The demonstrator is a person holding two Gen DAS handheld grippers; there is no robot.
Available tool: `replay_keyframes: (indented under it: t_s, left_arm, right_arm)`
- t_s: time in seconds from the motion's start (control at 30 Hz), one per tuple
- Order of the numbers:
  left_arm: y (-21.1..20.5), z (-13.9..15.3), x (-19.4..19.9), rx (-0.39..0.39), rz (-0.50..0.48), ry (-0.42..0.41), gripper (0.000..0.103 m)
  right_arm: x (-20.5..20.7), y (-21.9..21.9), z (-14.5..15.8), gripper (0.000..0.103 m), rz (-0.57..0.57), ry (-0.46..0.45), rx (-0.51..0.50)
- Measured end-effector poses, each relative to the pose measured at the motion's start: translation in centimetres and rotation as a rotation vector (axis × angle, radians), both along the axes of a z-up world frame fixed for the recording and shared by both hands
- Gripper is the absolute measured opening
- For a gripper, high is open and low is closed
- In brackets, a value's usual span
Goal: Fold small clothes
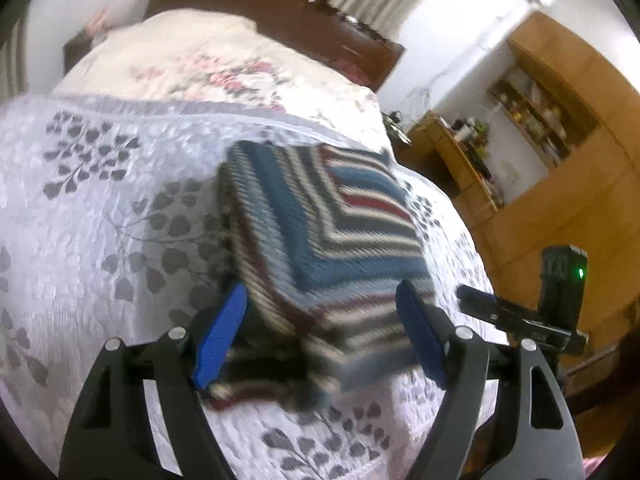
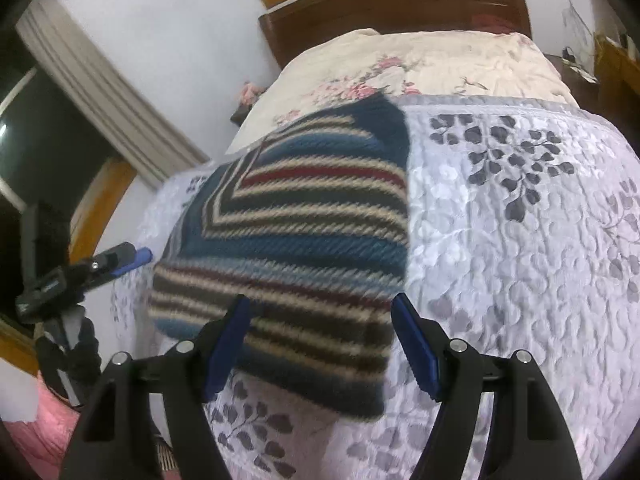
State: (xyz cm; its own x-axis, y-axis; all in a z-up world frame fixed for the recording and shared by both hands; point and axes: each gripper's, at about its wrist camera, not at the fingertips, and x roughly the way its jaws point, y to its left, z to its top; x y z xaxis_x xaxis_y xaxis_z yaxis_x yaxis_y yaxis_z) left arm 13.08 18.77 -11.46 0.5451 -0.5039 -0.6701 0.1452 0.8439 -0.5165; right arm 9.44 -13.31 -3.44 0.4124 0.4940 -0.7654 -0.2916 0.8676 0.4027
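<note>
Striped knit sweater [image 1: 320, 236] lies folded into a compact block on the quilted leaf-print bedspread [image 1: 100, 220], between our spread left gripper [image 1: 324, 332] and spread right gripper [image 2: 320, 340], neither pinching anything. We judge it soft, thick, light and floppy, best taken at the near ribbed hem corners.

We see each hand-held gripper built alike: the left hand-held gripper [image 1: 322, 336] and the right hand-held gripper [image 2: 320, 340] have matte black, triangular cut-out arms with silver round screws near the joints. Beside those screws sit ribbed blue finger pads [image 1: 219, 342]. A green light [image 1: 580, 273] glows on the right unit's black body.
</note>
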Motion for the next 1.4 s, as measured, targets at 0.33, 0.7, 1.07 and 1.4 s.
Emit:
replay_keyframes:
  t_s: [0.33,0.7,1.07,1.4]
  left_arm:
    - [-2.7,-5.4,-1.0,0.190,0.008,0.100,0.076]
    - [-1.6,-7.6,-1.3,0.167,0.035,0.153,0.078]
    - [-2.8,-3.5,-4.7,0.253,0.069,0.144,0.086]
    - [-4.3,-1.3,-7.9,0.290,0.078,0.135,0.087]
  right_arm:
    - [-1.0,2.5,-4.3,0.074,0.009,0.073,-0.088]
    - [-0.6,3.0,-6.9,0.074,-0.013,0.110,-0.140]
    - [-3.4,1.3,-1.7,0.098,-0.107,0.015,-0.227]
    - [-5.8,1.7,0.6,0.099,-0.165,0.000,-0.314]
